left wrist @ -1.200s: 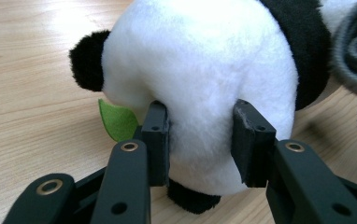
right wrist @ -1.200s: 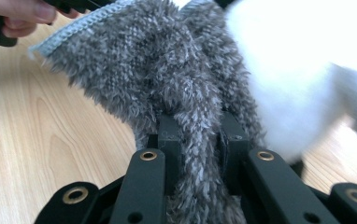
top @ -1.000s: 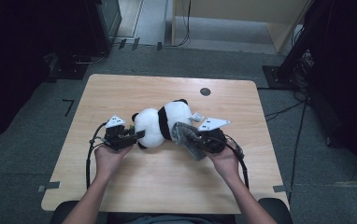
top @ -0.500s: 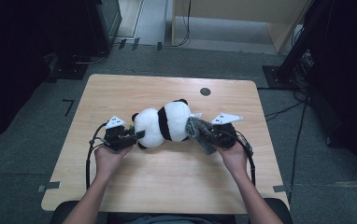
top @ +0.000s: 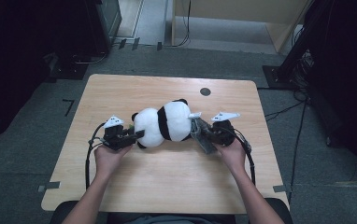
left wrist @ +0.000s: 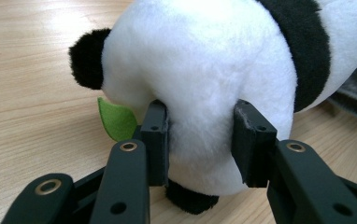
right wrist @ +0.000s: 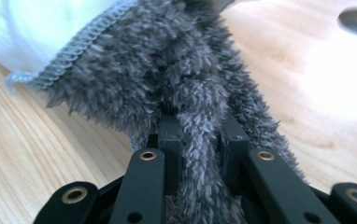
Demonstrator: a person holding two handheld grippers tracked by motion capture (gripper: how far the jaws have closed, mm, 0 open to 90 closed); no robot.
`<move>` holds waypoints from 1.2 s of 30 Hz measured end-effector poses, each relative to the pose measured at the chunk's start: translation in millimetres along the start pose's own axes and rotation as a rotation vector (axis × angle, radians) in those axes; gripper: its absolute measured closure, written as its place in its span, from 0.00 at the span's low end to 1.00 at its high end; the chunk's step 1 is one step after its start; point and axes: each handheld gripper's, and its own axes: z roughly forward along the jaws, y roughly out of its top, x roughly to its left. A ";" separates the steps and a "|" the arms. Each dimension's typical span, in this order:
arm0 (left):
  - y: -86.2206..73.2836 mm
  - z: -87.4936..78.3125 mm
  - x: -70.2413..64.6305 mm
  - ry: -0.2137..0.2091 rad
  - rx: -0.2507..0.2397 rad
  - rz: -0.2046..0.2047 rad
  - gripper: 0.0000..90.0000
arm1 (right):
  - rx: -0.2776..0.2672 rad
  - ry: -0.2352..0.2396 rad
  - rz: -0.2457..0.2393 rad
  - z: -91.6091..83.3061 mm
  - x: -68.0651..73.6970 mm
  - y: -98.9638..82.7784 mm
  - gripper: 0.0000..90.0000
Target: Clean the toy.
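L gripper [left wrist: 200, 140] clamped on panda plush [top: 163, 123], R gripper [right wrist: 200, 140] on grey cloth [right wrist: 190, 84], prob. taut.

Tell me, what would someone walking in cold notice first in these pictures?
A black-and-white panda plush lies in the middle of the wooden table. The left gripper pinches its white fur at one end, beside a small green leaf. On the other side the right gripper is clamped on a fluffy grey cloth lying against the toy.

Around the worktop

A dark round hole [top: 205, 91] sits at one o'clock on the wooden worktop [top: 167, 186]; grey floor [top: 27, 154] surrounds it.
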 end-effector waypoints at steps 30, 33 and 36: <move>2.8 -1.5 -2.3 0.001 0.006 -0.013 0.70 | -0.177 0.138 -0.131 -43.0 60.0 31.0 0.86; 2.8 -1.7 -2.0 0.004 0.005 -0.012 0.70 | -0.160 0.167 -0.157 -32.7 74.1 33.7 0.86; 3.2 -2.5 -1.2 0.005 0.002 -0.021 0.70 | -0.147 0.201 -0.169 -21.4 86.0 35.4 0.86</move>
